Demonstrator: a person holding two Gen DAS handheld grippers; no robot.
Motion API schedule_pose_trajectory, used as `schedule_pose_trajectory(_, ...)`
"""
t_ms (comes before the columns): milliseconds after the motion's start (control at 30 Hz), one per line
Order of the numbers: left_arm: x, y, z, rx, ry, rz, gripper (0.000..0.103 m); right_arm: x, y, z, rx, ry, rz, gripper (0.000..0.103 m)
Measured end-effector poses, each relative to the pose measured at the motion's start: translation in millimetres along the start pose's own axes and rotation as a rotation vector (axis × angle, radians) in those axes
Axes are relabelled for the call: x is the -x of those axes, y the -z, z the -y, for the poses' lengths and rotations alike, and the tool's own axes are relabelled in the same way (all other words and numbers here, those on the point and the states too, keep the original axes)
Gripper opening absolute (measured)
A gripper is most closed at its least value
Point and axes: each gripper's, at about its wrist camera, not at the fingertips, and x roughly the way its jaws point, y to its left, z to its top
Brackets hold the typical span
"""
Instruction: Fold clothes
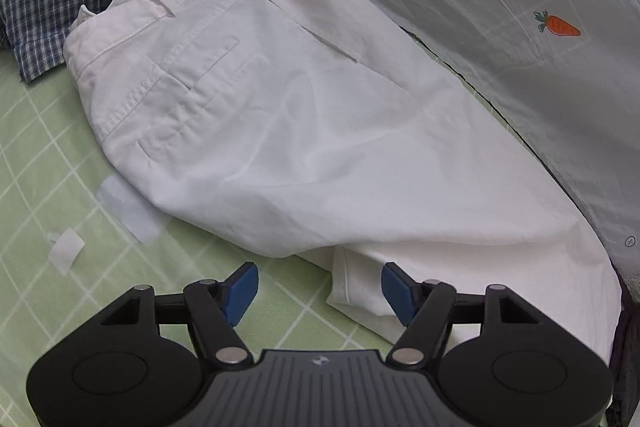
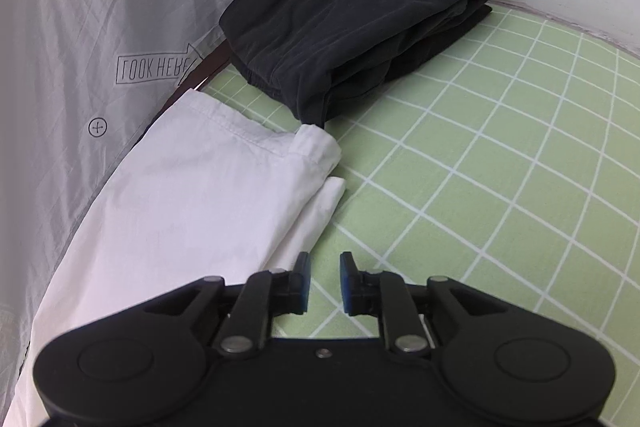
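The left black two-finger gripper with blue pads is hovering with jaws spread wide and empty at the hem of the white cotton trousers, probably lining up a grab for the next fold. The trousers are lying lengthwise on the green grid-patterned sheet. The right gripper, jaws slightly parted and empty, is sitting beside their leg cuffs. Beyond the cuffs is lying a folded black garment; alongside the trousers a grey printed fabric is reading "LOOK HERE".
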Motion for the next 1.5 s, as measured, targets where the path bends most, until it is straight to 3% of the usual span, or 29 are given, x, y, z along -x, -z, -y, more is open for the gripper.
schedule_pose_trajectory(100,-9,2,7,0.061,-0.009,0.003,0.069,-10,-1,-10,0.105,0.003,-0.007,0.028)
schedule_pose_trajectory(267,-12,-2,16,0.050,-0.046,0.014,0.070,-17,-5,-19,0.210,-0.025,0.011,0.035)
schedule_pose_trajectory(467,-24,-10,20,0.014,-0.102,-0.017,0.074,-24,-10,-20,0.158,-0.064,0.038,0.051)
schedule_pose_trajectory(533,-28,-13,20,0.004,-0.115,-0.026,0.076,-28,-11,-25,0.169,-0.045,0.059,0.063)
schedule_pose_trajectory(567,-30,-15,19,0.002,-0.116,-0.030,0.076,-31,-12,-29,0.191,-0.010,0.069,0.075)
schedule_pose_trajectory(600,-31,-16,19,0.001,-0.117,-0.032,0.076,-35,-13,-33,0.222,0.041,0.078,0.080)
schedule_pose_trajectory(667,-33,-17,18,0.000,-0.118,-0.037,0.078,-40,-15,-37,0.251,0.087,0.087,0.080)
schedule_pose_trajectory(733,-30,-17,17,-0.007,-0.111,-0.035,0.079,-43,-19,-37,0.245,0.074,0.088,0.078)
schedule_pose_trajectory(767,-29,-17,17,-0.012,-0.106,-0.033,0.080,-42,-19,-38,0.242,0.071,0.087,0.070)
schedule_pose_trajectory(833,-25,-16,17,-0.020,-0.097,-0.028,0.080,-41,-20,-41,0.269,0.099,0.083,0.044)
schedule_pose_trajectory(867,-23,-16,17,-0.025,-0.092,-0.026,0.078,-40,-20,-42,0.279,0.100,0.077,0.025)
schedule_pose_trajectory(900,-21,-15,17,-0.029,-0.087,-0.024,0.067,-38,-20,-41,0.274,0.085,0.075,0.014)
schedule_pose_trajectory(933,-20,-15,16,-0.034,-0.082,-0.022,0.055,-35,-20,-39,0.261,0.066,0.077,0.013)
schedule_pose_trajectory(967,-18,-14,16,-0.038,-0.077,-0.019,0.034,-33,-20,-39,0.262,0.059,0.084,0.012)
schedule_pose_trajectory(1100,-11,-13,16,-0.055,-0.058,-0.011,0.011,-17,-22,-43,0.285,0.064,0.139,0.010)
schedule_pose_trajectory(1200,-5,-12,15,-0.069,-0.044,-0.004,0.004,1,-26,-38,0.261,0.071,0.171,0.010)
schedule_pose_trajectory(1333,-3,3,1,-0.069,-0.059,-0.024,0.004,17,-26,-21,0.226,0.106,0.185,0.010)
schedule_pose_trajectory(1500,1,17,-14,-0.070,-0.076,-0.045,0.003,5,-6,10,0.185,0.157,0.096,0.014)
